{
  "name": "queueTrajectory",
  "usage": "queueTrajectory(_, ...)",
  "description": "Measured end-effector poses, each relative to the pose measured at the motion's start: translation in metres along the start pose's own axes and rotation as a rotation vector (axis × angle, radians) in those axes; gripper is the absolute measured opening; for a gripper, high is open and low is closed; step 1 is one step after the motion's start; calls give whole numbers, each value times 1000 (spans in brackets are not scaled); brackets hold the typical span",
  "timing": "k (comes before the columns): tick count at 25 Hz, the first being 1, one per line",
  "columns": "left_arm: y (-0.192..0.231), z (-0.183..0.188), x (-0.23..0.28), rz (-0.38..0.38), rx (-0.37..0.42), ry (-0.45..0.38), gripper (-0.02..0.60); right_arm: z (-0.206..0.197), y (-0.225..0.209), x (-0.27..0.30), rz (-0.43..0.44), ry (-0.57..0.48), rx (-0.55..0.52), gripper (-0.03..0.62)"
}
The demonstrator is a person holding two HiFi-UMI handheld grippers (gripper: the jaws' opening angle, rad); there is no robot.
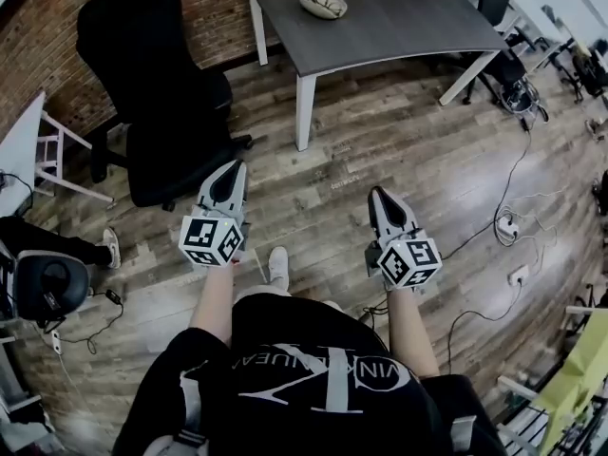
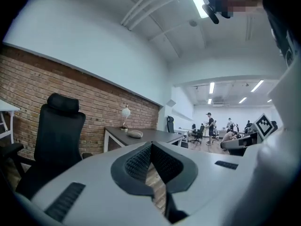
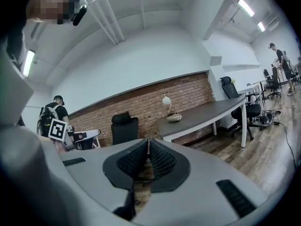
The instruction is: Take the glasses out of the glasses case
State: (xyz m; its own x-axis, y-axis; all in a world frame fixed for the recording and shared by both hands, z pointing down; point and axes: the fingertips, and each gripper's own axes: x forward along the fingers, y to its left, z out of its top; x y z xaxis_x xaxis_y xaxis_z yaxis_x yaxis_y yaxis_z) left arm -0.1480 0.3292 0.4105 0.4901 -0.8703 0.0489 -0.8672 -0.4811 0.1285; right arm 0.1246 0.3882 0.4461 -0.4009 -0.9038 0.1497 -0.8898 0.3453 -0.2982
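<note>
**A:** Where are we?

**B:** I'm standing back from the desk (image 1: 408, 17). The glasses case (image 1: 323, 4) lies on the desk's far end, just beside a lamp (image 3: 165, 100), and I can't tell if it's latched. My left gripper (image 1: 233, 166) and right gripper (image 1: 378, 192) are both clenched on nothing, well short of the desk.

**A:** What worries you?

**B:** If I arrive with either gripper clenched, I'd likely shove the case instead of taking it. It looks rounded and smooth, so I think it could skid across the desk or bump the lamp. Prying the lid without pinning the body might flip it and spill the glasses. The black chair (image 1: 157, 84) left of the desk and the cables (image 1: 508, 226) to its right also crowd my approach.
</note>
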Motion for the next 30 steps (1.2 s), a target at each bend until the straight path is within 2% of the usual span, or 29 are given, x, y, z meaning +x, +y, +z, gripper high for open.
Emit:
queueTrajectory(8,56,-4,40,-25,-14,22,15,-9,-3,58,-58,26,6,34)
queueTrajectory(18,117,8,67,-40,0,5,15,-2,5,112,-114,-30,22,35)
queueTrajectory(27,130,14,74,-55,-12,-19,15,18,3,127,-123,-46,10,38)
queueTrajectory(28,131,13,74,-55,-13,-16,14,20,2,129,-125,-50,9,45)
queueTrajectory(30,134,10,77,-50,-18,-12,15,22,-2,134,-126,-55,14,111)
